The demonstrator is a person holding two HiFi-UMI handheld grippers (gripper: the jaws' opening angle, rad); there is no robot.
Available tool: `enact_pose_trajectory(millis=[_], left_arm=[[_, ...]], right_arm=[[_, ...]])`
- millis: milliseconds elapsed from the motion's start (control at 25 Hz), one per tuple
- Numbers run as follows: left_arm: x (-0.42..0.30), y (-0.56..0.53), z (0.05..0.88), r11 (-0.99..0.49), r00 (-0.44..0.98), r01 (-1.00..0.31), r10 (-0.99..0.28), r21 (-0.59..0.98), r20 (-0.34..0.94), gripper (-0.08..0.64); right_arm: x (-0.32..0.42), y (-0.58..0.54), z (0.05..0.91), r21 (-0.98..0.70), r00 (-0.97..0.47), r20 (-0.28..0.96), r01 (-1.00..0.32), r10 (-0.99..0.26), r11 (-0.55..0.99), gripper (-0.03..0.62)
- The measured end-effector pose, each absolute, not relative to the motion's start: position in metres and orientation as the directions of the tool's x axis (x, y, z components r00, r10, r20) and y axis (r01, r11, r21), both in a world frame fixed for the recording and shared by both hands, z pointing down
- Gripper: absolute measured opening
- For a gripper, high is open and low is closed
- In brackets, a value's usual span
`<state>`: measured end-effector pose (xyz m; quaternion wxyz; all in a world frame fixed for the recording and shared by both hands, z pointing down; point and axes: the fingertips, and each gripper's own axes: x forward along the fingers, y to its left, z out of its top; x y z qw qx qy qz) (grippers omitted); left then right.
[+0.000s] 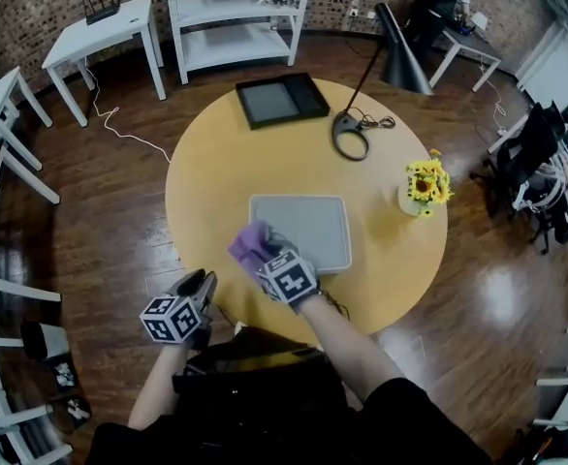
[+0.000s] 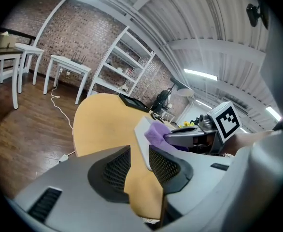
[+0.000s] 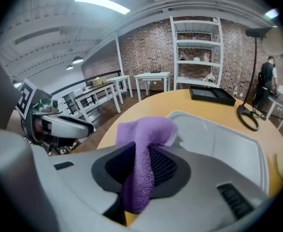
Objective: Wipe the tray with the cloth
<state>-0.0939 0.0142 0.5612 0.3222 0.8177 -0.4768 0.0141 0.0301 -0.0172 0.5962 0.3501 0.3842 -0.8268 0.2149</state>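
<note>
Tray [image 1: 308, 223]: grey, shallow, rectangular, lying flat on the near half of a round wooden table [image 1: 216, 177], close to the edge nearest the person. Cloth [image 1: 249, 243]: purple, bunched, positioned over the tray's near-left corner; whether it is touching the tray surface cannot be determined. The right gripper [image 1: 263, 258] has its jaws clamped on the cloth. Its own view shows the fabric pinched between the two pads, hanging below them and puffing out above the tips, with the tray's rim directly beyond. The left gripper [image 1: 205, 283] is held off the table's near edge, to the left of the tray and apart from it. Its jaws stand partly apart with nothing between them, and only the table's edge shows through the gap. At the far side of the table sits a black tray [image 1: 282, 100]. To its right is a black lamp [image 1: 393, 54], its round base on the tabletop. A vase of yellow flowers [image 1: 426, 186] stands near the right edge.
</note>
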Motion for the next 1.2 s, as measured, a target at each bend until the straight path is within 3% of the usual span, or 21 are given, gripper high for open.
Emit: enact_pose_trajectory(millis=[200, 400, 800, 1040, 1200], left_arm=[[-0.09, 0.012, 0.561, -0.337, 0.551, -0.783, -0.765, 0.522, 0.334, 0.112], [-0.077, 0.008, 0.559, -0.364, 0.576, -0.77, -0.751, 0.524, 0.324, 0.11], [-0.041, 0.001, 0.552, -0.433, 0.634, -0.74, -0.706, 0.514, 0.317, 0.11], [-0.04, -0.001, 0.555, -0.448, 0.645, -0.738, -0.689, 0.506, 0.33, 0.11], [-0.037, -0.003, 0.556, -0.455, 0.652, -0.735, -0.68, 0.503, 0.337, 0.11]], right_arm=[[0.037, -0.016, 0.596, -0.121, -0.471, 0.753, -0.785, -0.459, 0.608, 0.087], [0.067, -0.017, 0.599, -0.008, -0.384, 0.779, -0.797, -0.495, 0.604, 0.087], [0.099, -0.008, 0.592, 0.03, -0.38, 0.746, -0.801, -0.547, 0.598, 0.087], [0.144, -0.007, 0.597, -0.161, -0.408, 0.717, -0.885, -0.565, 0.436, 0.087], [0.174, -0.006, 0.598, -0.028, -0.308, 0.734, -0.904, -0.606, 0.426, 0.087]])
